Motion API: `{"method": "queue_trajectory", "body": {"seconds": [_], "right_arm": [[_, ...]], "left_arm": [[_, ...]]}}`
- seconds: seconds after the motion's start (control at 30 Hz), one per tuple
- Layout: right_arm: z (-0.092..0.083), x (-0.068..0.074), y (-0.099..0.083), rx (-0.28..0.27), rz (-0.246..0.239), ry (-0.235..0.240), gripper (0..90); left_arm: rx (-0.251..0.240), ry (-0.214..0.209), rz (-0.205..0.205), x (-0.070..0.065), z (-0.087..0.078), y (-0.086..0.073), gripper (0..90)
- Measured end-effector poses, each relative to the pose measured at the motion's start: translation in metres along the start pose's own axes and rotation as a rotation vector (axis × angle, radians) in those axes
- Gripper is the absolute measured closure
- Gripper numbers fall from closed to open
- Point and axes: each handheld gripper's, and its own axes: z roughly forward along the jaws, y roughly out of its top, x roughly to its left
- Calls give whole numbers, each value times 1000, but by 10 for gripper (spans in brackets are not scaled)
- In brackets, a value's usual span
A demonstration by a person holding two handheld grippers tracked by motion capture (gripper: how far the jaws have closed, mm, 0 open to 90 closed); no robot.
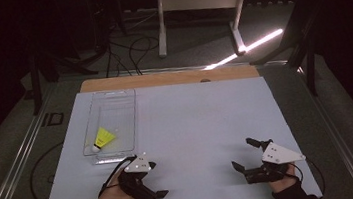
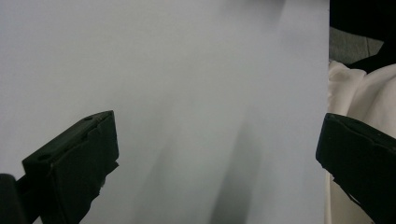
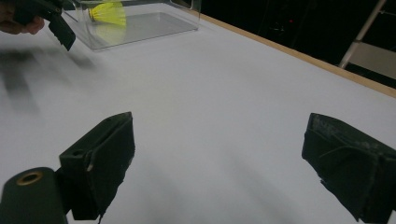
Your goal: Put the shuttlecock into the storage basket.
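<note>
Grippers idle at the near edge, shuttlecock in its bin beyond.

Left gripper and right gripper hover low over the counter, fingers wide and empty. Farther off, the yellow shuttlecock lies inside the clear bin. Reaching in carelessly, a finger could likely catch the bin's wall and shove it.

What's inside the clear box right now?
One yellow shuttlecock lies in the near end of the clear box, white cork toward the near-left corner. The rest of its floor looks bare; nothing is covered.
</note>
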Motion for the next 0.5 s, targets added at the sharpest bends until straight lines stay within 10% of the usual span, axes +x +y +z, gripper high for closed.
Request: {"method": "queue_trajectory", "body": {"seconds": [0.5], "right_arm": [[0, 0, 0, -1, 3, 4, 96]], "left_arm": [[-85, 79, -55, 8, -21, -28, 0]]}}
